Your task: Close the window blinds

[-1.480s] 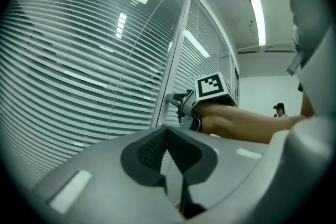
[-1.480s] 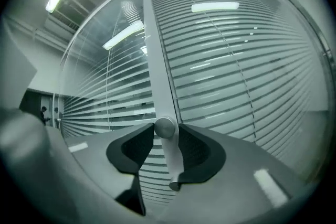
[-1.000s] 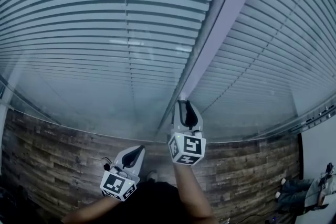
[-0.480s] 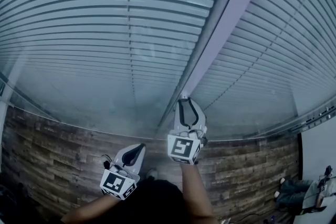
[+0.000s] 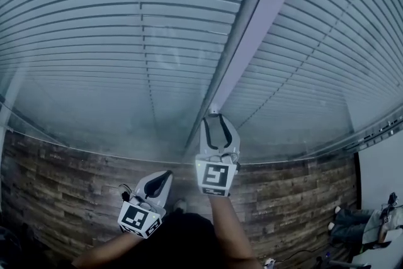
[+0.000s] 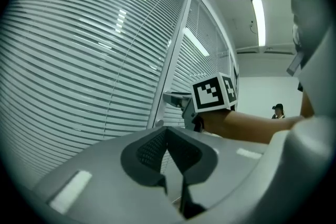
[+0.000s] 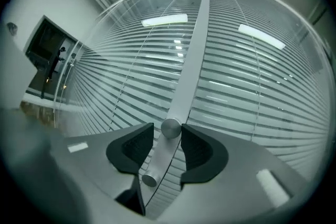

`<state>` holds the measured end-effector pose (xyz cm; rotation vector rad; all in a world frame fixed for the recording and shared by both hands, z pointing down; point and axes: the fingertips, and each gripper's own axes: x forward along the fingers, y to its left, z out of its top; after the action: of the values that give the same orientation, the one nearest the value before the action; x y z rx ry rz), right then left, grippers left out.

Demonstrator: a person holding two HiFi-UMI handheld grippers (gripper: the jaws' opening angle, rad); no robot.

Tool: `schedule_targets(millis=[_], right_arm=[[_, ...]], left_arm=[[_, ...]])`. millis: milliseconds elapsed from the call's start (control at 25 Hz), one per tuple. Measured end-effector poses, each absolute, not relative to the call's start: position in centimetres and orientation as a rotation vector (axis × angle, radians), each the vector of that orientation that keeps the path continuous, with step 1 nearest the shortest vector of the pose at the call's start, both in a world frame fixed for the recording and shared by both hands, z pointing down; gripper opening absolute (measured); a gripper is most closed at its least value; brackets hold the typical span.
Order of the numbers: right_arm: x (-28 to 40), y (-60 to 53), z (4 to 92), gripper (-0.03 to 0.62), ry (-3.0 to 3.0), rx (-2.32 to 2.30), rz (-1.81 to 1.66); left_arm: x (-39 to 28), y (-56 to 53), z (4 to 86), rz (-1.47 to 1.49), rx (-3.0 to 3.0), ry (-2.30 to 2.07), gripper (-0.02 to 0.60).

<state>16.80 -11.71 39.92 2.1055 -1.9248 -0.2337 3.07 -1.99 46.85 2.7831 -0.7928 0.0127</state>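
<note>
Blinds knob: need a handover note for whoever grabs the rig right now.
Right gripper: jaws opening, with the round knob on the window post between them; pads not clamped on it.
Left gripper: shut, empty, held low and off the window.
Blinds: behind glass on both sides of the post. The slats look close to flat, but I cannot confirm they are fully shut.
Left to do: check the slats, and re-grip the knob if gaps show. A second knob sits lower on the post, with neither gripper on it.

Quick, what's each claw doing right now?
Left claw: closed, empty.
Right claw: opening, with the round knob between its jaws.
</note>
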Motion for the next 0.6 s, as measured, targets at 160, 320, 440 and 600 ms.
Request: schedule_targets(millis=[160, 320, 440, 600], right_arm=[[17.3, -11.5, 40.1, 0.155, -2.043, 2.245, -0.031], [17.9, -11.7, 40.0, 0.155, -2.17, 2.369, 0.171], [17.6, -12.0, 39.6, 0.15, -2.235, 2.4, 0.249], [18.3, -12.2, 39.3, 0.132, -2.235, 2.442, 0.305]], left_arm=[[2.7, -2.1, 46.8, 0.003, 2.772, -0.813, 0.0], [2.5, -1.9, 46.8, -0.001, 2.773, -0.809, 0.0], [1.9, -2.0, 47.0, 0.022, 2.766, -0.85, 0.0], [1.1, -2.6, 47.3, 0.047, 2.751, -0.914, 0.0]])
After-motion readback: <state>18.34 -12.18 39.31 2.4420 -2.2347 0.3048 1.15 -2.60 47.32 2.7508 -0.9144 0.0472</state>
